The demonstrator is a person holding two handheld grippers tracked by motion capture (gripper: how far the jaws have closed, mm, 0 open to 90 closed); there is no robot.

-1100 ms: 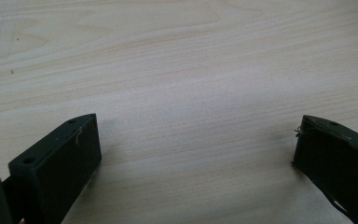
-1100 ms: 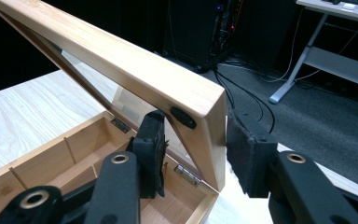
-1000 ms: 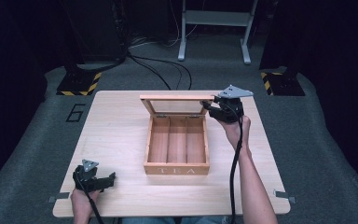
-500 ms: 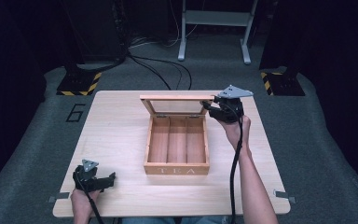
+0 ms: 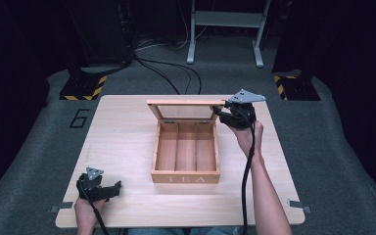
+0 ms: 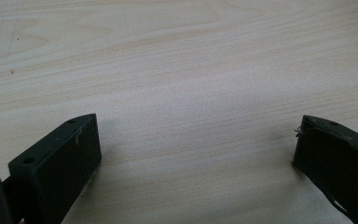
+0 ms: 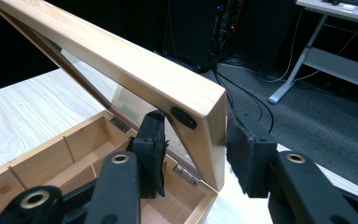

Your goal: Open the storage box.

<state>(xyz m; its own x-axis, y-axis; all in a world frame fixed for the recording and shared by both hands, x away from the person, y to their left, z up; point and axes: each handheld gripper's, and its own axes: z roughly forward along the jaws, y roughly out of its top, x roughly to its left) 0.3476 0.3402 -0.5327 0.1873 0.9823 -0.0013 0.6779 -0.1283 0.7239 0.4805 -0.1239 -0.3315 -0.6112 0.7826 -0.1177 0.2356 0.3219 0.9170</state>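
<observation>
A pale wooden worktop [image 5: 127, 147] stands on grey carpet in a dark room, with cables and a metal frame behind it. Near the worktop's middle sits the wooden tea box [image 5: 186, 174], its three compartments bare and its glass-paned lid [image 7: 121, 65] raised almost upright on the far hinges. Across the last second nothing has shifted — the lid stays at the same angle and both hands stay put, so the opening looks finished and held. The right tongs [image 7: 193, 149] straddle the lid's right side rail near its free corner, one pad inside and one outside, closed on the wood. The left tongs [image 6: 196, 144] rest at the worktop's near left corner, jaws wide apart and holding nothing — well apart from the box.
</observation>
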